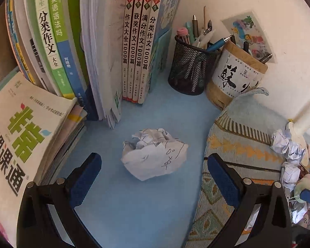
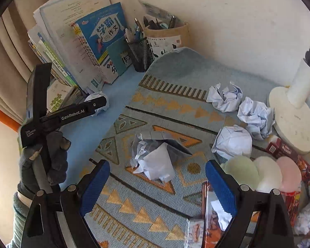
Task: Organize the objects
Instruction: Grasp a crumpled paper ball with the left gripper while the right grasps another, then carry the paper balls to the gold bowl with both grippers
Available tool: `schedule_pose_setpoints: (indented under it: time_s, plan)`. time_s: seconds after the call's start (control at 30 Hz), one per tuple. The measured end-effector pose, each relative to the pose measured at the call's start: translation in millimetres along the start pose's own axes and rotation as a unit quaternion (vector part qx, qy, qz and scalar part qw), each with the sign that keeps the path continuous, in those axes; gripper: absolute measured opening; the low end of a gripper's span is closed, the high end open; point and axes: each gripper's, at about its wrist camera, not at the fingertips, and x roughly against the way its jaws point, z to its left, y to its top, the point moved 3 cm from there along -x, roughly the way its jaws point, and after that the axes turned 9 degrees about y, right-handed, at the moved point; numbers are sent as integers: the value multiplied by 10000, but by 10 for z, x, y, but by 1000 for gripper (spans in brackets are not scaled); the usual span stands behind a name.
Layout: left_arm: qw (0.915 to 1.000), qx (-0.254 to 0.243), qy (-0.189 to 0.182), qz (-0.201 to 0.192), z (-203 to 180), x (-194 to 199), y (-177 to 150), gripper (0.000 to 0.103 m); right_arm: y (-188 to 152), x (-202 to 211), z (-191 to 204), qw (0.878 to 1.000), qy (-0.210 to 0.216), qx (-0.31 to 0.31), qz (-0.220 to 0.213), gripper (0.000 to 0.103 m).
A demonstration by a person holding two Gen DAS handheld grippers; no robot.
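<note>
My left claw (image 1: 154,183) hangs spread over a crumpled paper ball (image 1: 155,154) — right claw (image 2: 157,188) spread too, empty, above the woven mat (image 2: 134,206).

A row of upright books (image 1: 134,41) is seen along the wall, with a flat stack of workbooks (image 1: 26,136) laid beside it. A black mesh pen holder (image 1: 191,68) is set touching a paper-wrapped pen pot (image 1: 235,76). A patterned mat (image 2: 155,188) is spread across the blue desktop (image 1: 138,206).
</note>
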Motion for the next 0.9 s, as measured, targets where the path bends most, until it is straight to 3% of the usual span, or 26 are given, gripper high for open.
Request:
schedule_pose_setpoints:
  time_s: [0.1, 0.17, 0.23, 0.3, 0.37, 0.53, 0.67, 0.8, 0.9]
  plan:
    - [9998, 35, -10, -183, -50, -19, -2, 99, 64, -188, 40, 9998, -133, 146, 71, 94]
    - [9996, -27, 200, -212, -56, -45, -28, 87, 87, -273, 20, 9998, -71, 78, 143, 94]
    - [9996, -59, 258, -130, -45, -104, -54, 59, 76, -333, 11, 9997, -64, 124, 181, 94]
    - [9998, 24, 118, -146, -22, -94, -35, 58, 50, -369, 14, 9996, -143, 199, 158, 90]
    - [9994, 94, 111, -328, 10, -26, -20, 57, 32, -387, 27, 9991, -271, 275, 163, 62]
    - [9981, -66, 140, -601, -48, 83, -12, 57, 1, -234, -2, 9999, 40, 122, -23, 56]
    - [9955, -336, 228, -856, -169, 243, -18, 57, -79, 183, 12, 9991, 247, 22, -350, 55]
    - [9942, -586, -13, -904, -328, 786, -144, 57, -312, 765, -73, 9957, 468, -188, -771, 55]
    - [9925, -857, -138, -859, -583, 1188, -336, 58, -697, 1183, -260, 9941, 241, -359, -998, 55]
